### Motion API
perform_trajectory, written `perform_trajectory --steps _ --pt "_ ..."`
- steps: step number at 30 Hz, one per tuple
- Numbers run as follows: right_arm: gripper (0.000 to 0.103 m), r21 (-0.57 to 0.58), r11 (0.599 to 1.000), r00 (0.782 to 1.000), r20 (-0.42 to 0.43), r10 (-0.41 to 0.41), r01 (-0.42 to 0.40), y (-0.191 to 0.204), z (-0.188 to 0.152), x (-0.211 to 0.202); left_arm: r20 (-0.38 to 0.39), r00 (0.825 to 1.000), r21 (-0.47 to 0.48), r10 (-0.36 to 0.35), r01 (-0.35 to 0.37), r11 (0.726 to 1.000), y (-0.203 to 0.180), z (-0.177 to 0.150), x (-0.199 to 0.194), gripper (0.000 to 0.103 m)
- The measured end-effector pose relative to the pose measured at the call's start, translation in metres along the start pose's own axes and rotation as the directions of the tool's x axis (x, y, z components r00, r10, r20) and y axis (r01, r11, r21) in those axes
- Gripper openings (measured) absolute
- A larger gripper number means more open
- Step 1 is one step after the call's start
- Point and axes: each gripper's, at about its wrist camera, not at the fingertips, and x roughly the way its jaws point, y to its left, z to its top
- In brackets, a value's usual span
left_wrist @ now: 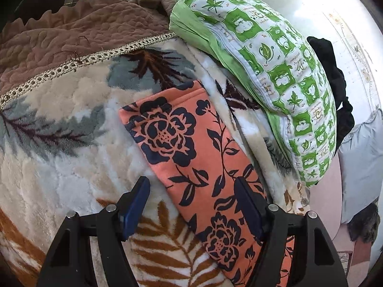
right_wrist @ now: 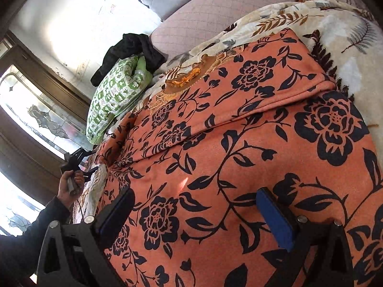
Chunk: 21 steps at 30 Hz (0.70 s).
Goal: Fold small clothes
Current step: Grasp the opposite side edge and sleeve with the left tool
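The garment [left_wrist: 191, 157] lies flat on the blanket [left_wrist: 59, 143], running between the left gripper [left_wrist: 191, 205] fingers and ahead. A pillow [left_wrist: 270, 71] rests beyond, to its right, with what seems dark clothing [left_wrist: 335, 83] behind. The right gripper [right_wrist: 198, 217] hangs over the garment.

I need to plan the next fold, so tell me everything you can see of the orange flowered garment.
The orange flowered garment looks like soft knit fabric, salmon-orange with dark navy roses, leaves and vines. It lies spread on the plush leaf-patterned blanket, with one layer already folded over another along a stitched hem. A long, narrow part runs out between the open fingers of the left gripper. Nothing grips it.
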Motion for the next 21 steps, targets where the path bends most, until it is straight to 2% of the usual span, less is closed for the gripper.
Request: perform_trajectory --steps 5,6,7,8,9,10,12,14,16,18,21 --pt "0.102 -0.008 1.000 1.000 0.000 -0.002 0.002 0.001 -0.001 0.000 -0.001 1.000 -0.065 0.022 -0.022 0.998 -0.001 0.015 0.015 0.073" --pt "0.102 -0.008 1.000 1.000 0.000 0.000 0.000 0.001 -0.001 0.000 -0.001 1.000 -0.068 0.027 -0.027 0.997 -0.001 0.017 0.016 0.069" --pt "0.102 -0.007 1.000 1.000 0.001 0.000 0.000 0.001 -0.001 -0.001 0.002 0.998 -0.051 0.057 -0.057 0.997 -0.003 0.019 0.017 0.057" --pt "0.102 -0.007 1.000 1.000 0.001 0.003 -0.003 0.001 -0.001 -0.001 -0.001 0.994 -0.022 0.113 -0.113 0.993 -0.004 0.023 0.018 0.006" --pt "0.102 -0.008 1.000 1.000 0.002 0.006 -0.006 0.001 -0.001 -0.001 -0.022 0.990 -0.006 0.137 -0.137 0.991 -0.003 0.024 0.019 0.005" --pt "0.102 -0.008 1.000 1.000 0.003 0.009 -0.009 0.000 -0.002 -0.001 -0.023 0.991 -0.008 0.128 -0.128 0.992 -0.002 0.025 0.017 0.005" --pt "0.102 -0.004 1.000 1.000 0.007 0.017 -0.017 -0.001 -0.002 -0.001 0.018 0.988 0.037 0.151 -0.152 0.988 -0.012 0.025 0.006 0.005" --pt "0.102 -0.001 1.000 1.000 0.012 0.022 -0.022 -0.001 -0.002 -0.001 0.090 0.984 0.158 0.153 -0.165 0.973 -0.046 0.016 -0.017 0.005" --pt "0.102 0.008 1.000 0.999 0.018 0.029 -0.029 -0.002 -0.002 -0.002 0.167 0.980 0.297 0.106 -0.153 0.943 -0.090 0.001 -0.045 0.005" --pt "0.102 0.019 0.999 0.999 0.026 0.036 -0.037 -0.004 -0.002 -0.005 0.230 0.973 0.444 0.017 -0.120 0.888 -0.142 -0.028 -0.080 0.005" --pt "0.102 0.047 0.998 0.998 0.045 0.042 -0.044 -0.009 -0.002 -0.012 0.216 0.963 0.610 -0.163 -0.002 0.793 -0.216 -0.083 -0.121 0.004"
